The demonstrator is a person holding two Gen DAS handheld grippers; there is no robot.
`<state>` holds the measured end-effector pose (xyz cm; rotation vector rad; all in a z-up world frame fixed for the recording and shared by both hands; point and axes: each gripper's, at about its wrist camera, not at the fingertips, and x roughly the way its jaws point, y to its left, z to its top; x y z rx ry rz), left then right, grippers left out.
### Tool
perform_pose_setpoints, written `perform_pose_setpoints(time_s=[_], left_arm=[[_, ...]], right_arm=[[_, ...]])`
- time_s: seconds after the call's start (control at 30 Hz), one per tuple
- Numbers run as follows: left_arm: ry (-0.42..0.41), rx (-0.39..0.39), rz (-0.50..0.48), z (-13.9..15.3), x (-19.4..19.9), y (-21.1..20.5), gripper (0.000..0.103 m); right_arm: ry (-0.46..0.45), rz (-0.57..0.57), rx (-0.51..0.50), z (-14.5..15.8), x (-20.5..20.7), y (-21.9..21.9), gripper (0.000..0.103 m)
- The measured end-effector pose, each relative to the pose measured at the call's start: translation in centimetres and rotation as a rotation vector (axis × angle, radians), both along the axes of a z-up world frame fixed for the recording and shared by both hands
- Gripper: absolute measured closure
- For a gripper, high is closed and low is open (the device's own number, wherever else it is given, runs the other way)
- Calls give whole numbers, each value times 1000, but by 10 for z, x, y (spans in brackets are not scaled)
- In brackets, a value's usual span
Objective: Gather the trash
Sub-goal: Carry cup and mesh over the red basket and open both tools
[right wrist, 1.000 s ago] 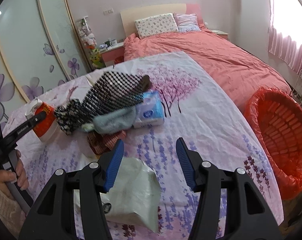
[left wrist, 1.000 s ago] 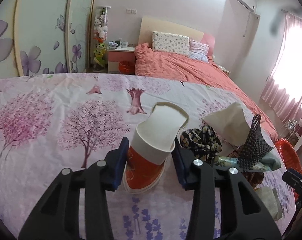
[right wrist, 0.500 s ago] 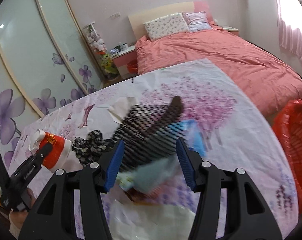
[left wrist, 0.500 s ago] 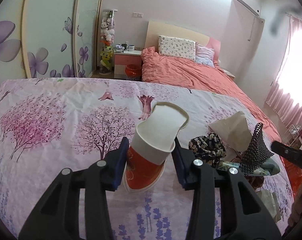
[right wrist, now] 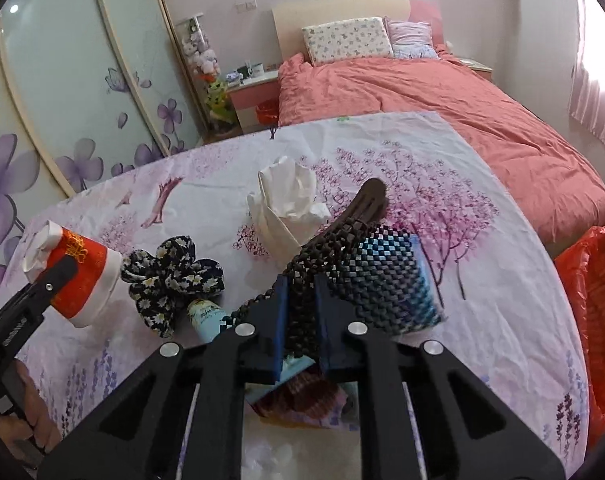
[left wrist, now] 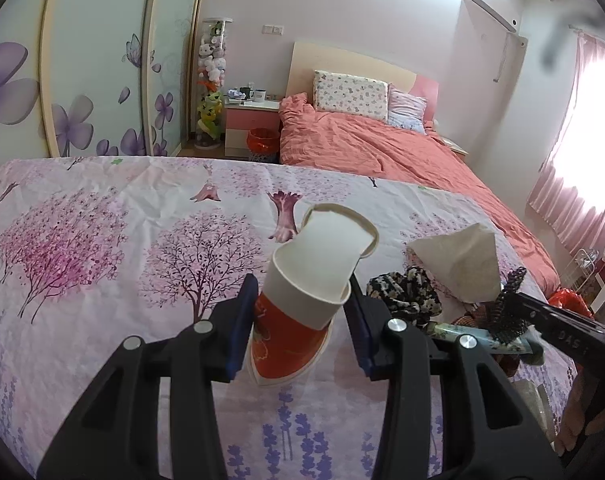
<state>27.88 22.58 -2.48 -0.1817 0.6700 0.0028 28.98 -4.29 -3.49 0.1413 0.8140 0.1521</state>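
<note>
My left gripper (left wrist: 302,320) is shut on a stack of crushed paper cups (left wrist: 302,300), red-orange below and white above, held over the floral sheet. It shows in the right wrist view too (right wrist: 74,276). My right gripper (right wrist: 302,312) is shut on a black mesh net (right wrist: 342,272) that drapes over a blue tissue pack (right wrist: 418,280). A crumpled white tissue (right wrist: 286,204) lies just beyond the net. The red trash basket (right wrist: 594,320) stands off the table's right edge.
A black floral scrunchie (right wrist: 170,276) and a small tube (right wrist: 206,316) lie left of the net. Cloth scraps and a plastic bag (right wrist: 298,404) lie under my right gripper. The bed (right wrist: 442,104), a nightstand (left wrist: 250,124) and sliding wardrobe doors (left wrist: 94,64) are behind.
My right gripper moved forward to the black mesh net and shut on it. My left gripper kept its hold on the paper cups and shifted only slightly.
</note>
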Motion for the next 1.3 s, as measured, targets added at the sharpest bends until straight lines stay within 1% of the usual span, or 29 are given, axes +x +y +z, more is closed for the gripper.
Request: perform_pose_setpoints(time_s=[0.07, 0.1, 0.2, 0.37, 0.6, 0.93, 1.1, 1.3], left_arm=[[-5, 1, -4, 3, -1, -2, 60], [-9, 3, -5, 5, -2, -3, 60], [-17, 3, -10, 11, -4, -8, 60], [-31, 6, -23, 22, -9, -20, 60], [-57, 17, -61, 41, -20, -46, 60], [-83, 13, -167, 60, -32, -103, 60], [-88, 9, -220, 65, -33, -131, 60], [-88, 1, -301, 68, -35, -178, 60]], right_arm=[[-17, 0, 15, 6, -6, -6, 90], [-28, 0, 25, 10, -9, -9, 92], [-55, -2, 39, 20, -17, -18, 95], [-109, -12, 44, 37, -32, -32, 96], [-168, -49, 65, 48, -50, -58, 97], [-241, -105, 67, 56, -78, -91, 97], [-262, -137, 77, 59, -88, -109, 97], [-281, -181, 83, 61, -104, -140, 97]])
